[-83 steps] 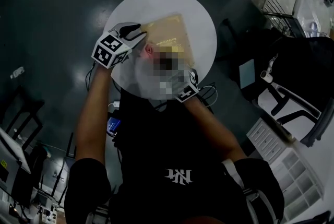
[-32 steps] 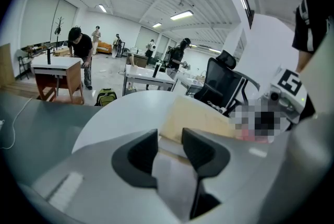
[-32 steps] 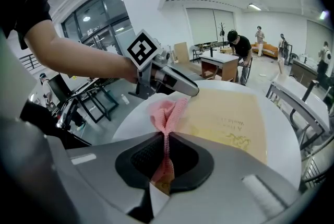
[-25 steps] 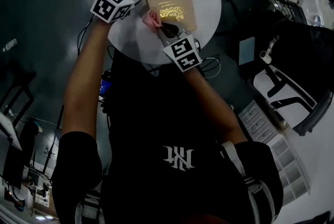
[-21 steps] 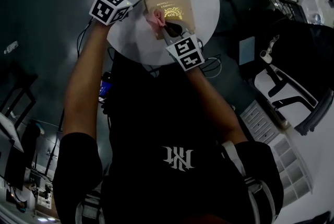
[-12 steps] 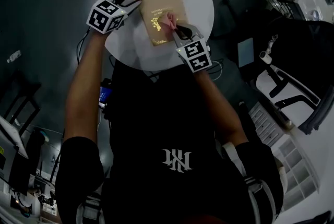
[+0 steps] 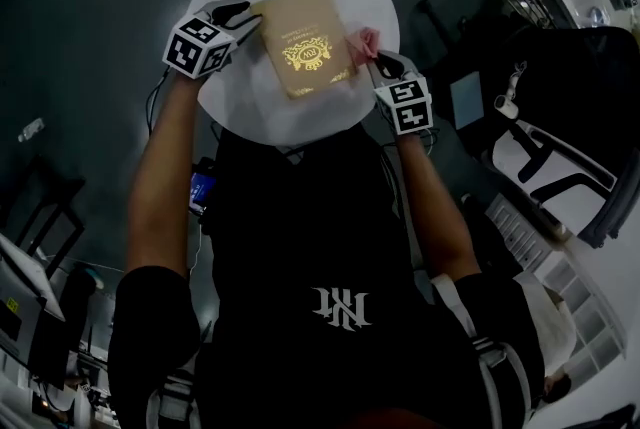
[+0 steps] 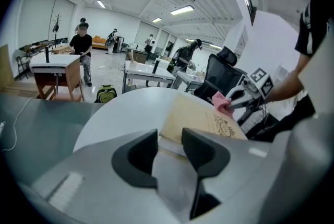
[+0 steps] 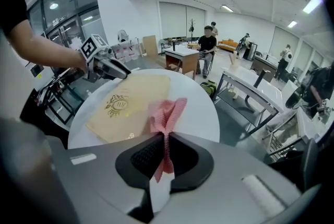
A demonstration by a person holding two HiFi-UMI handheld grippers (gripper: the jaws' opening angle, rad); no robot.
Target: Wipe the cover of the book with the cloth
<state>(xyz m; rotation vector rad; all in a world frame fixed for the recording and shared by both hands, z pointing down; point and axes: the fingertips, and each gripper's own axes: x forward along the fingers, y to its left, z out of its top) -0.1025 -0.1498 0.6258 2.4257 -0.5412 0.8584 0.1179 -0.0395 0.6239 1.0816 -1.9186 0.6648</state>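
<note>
Pink crumpled cloth (image 7: 364,41), on the gold crest (image 7: 309,58) half a second ago, now sits just off the tan hardcover book (image 7: 290,17) at its 3 o'clock, clamped tight in the right gripper (image 7: 380,63). The book lies mid-way on the round white table (image 7: 250,97); its gold lettering is too small to read. The left gripper (image 7: 240,14), forearm outstretched, has its jaws slightly parted at the book's 10 o'clock corner.
</note>
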